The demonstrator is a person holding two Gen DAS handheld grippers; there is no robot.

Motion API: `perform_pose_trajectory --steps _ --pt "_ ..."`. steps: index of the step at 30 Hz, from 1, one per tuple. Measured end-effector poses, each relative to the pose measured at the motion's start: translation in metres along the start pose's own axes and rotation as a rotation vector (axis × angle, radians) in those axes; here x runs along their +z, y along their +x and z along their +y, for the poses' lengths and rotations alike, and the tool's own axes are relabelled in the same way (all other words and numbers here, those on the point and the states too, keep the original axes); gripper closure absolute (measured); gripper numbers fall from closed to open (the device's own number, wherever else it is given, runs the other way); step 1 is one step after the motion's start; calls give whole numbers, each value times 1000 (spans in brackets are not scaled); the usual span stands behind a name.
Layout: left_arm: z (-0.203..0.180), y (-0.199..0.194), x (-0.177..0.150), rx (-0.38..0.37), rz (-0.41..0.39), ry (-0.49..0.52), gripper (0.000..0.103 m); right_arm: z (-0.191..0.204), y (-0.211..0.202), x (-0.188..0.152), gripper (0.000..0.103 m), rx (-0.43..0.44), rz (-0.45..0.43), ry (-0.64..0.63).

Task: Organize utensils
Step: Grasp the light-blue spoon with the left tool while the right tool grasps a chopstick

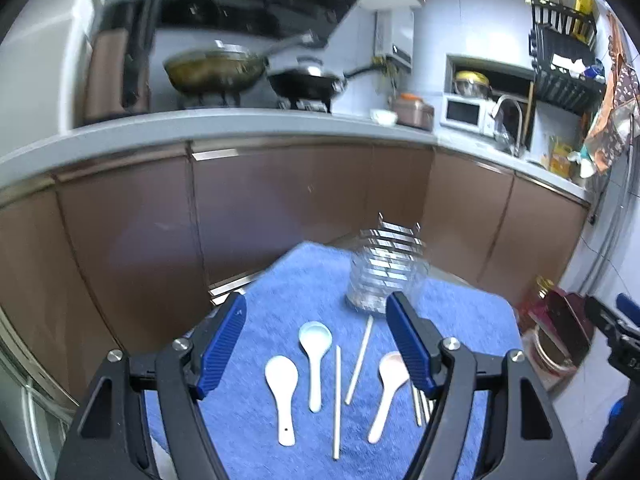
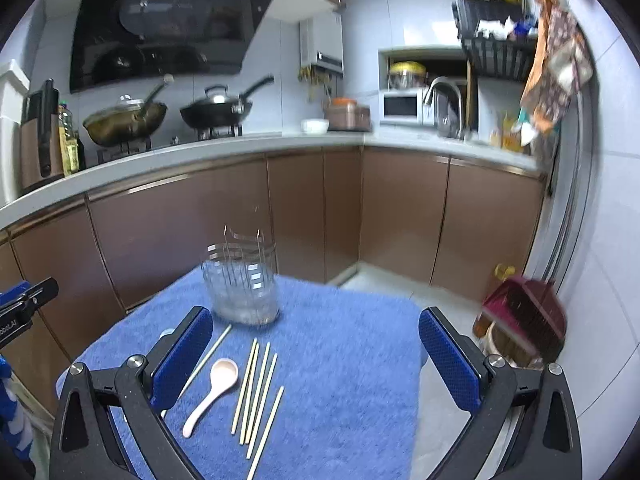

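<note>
A clear glass jar [image 1: 382,276] with a metal rack stands on a blue towel [image 1: 280,280]. In front of it lie a white spoon [image 1: 282,392], a pale blue spoon [image 1: 315,354], a pink spoon [image 1: 387,388] and loose chopsticks [image 1: 337,400]. My left gripper [image 1: 318,340] is open and empty above the spoons. In the right wrist view the jar [image 2: 242,284], the pink spoon [image 2: 212,392] and several chopsticks [image 2: 256,392] lie on the towel [image 2: 352,360]. My right gripper [image 2: 316,352] is open and empty above them.
Brown cabinets [image 2: 304,208] under a grey counter [image 2: 200,148] stand behind the towel. Two woks [image 2: 216,110], a microwave [image 2: 402,106] and a tap [image 2: 444,96] are on the counter. A dark red bin [image 2: 524,312] stands on the floor at right.
</note>
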State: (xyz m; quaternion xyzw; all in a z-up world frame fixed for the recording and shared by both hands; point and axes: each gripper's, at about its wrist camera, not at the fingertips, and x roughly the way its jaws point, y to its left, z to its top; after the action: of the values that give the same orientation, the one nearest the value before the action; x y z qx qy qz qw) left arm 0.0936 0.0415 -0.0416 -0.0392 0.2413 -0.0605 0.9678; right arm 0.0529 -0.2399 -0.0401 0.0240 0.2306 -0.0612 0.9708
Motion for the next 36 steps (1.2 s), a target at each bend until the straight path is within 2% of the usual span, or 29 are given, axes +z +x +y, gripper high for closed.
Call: perform_pose_trajectory --steps 1,4,7,9,12,14,21,27,32,36 --pt "0 6 -1 -18 18 -2 33 -1 8 -1 1 6 26 1" --pt "-2 27 -4 -64 81 -2 33 -4 26 -5 12 40 87 2" --pt "-1 49 -7 -94 149 -8 33 -8 53 -6 31 94 185 7" --pt "0 63 -10 -107 193 -5 33 -9 74 -7 49 140 259 21" --pt "4 93 -6 -124 268 -11 34 -9 113 -11 63 217 382 53" --pt "13 116 -8 -131 321 -24 36 -6 144 -17 68 251 463 67" --pt "46 196 -10 -177 488 -39 45 11 235 -46 72 319 690 104" --pt "60 265 -24 -244 634 -28 56 18 280 -59 76 309 793 107" --pt "61 292 -35 -274 684 -4 59 19 304 -64 77 268 843 89" --pt "63 301 -41 -299 695 12 65 21 312 -72 84 254 873 77"
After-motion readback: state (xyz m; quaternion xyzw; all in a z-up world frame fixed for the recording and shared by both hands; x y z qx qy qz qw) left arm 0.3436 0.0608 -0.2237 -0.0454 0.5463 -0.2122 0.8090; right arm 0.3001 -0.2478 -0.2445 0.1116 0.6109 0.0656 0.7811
